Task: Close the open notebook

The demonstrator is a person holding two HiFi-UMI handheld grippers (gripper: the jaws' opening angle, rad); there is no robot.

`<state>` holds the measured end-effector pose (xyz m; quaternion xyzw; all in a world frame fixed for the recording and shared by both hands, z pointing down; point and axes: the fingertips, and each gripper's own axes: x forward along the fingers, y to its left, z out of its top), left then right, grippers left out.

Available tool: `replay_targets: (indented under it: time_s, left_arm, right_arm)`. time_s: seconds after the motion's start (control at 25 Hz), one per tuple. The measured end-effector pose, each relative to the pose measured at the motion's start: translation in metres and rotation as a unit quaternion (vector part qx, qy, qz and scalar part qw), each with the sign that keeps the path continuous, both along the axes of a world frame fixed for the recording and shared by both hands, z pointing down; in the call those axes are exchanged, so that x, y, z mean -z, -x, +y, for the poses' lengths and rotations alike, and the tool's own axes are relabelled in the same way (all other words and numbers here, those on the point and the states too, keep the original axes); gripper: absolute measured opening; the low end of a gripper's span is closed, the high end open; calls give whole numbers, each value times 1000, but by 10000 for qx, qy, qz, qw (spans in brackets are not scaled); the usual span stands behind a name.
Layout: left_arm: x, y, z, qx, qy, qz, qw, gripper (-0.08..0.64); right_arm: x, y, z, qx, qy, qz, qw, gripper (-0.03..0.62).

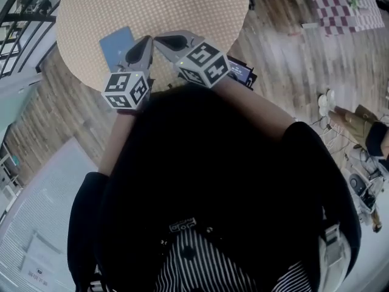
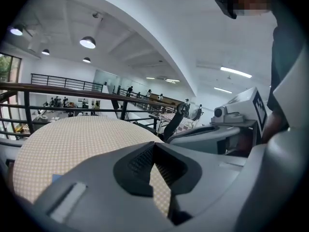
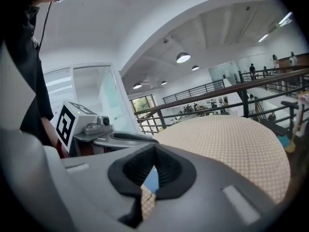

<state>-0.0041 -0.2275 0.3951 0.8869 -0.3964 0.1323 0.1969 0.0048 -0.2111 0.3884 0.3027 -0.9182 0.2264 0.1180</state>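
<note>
Just left of the left tool (image 1: 146, 43), the blue notebook (image 1: 117, 46) lies flat on the tabletop (image 1: 182, 5), seemingly closed. That tool and the right tool (image 1: 161, 41) are clenched, empty. I judge the closing done; next I only check the cover.

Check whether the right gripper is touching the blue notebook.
Apart. The right gripper view shows the right gripper, shut and empty, held above the table, the blue notebook lying flat beyond it.
</note>
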Motion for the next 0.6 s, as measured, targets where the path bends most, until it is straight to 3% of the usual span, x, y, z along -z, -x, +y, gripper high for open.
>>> replay_targets:
  time_s: [0.32,0.6]
  left_arm:
    - [-3,61,24,351,-136,117,9992,0]
    - [-9,209,39,635,-106,360,9973,0]
  right_arm:
    - [1,55,11,266,-176,13,9995,2]
    - [-5,204,31,541,-209,194,9981,2]
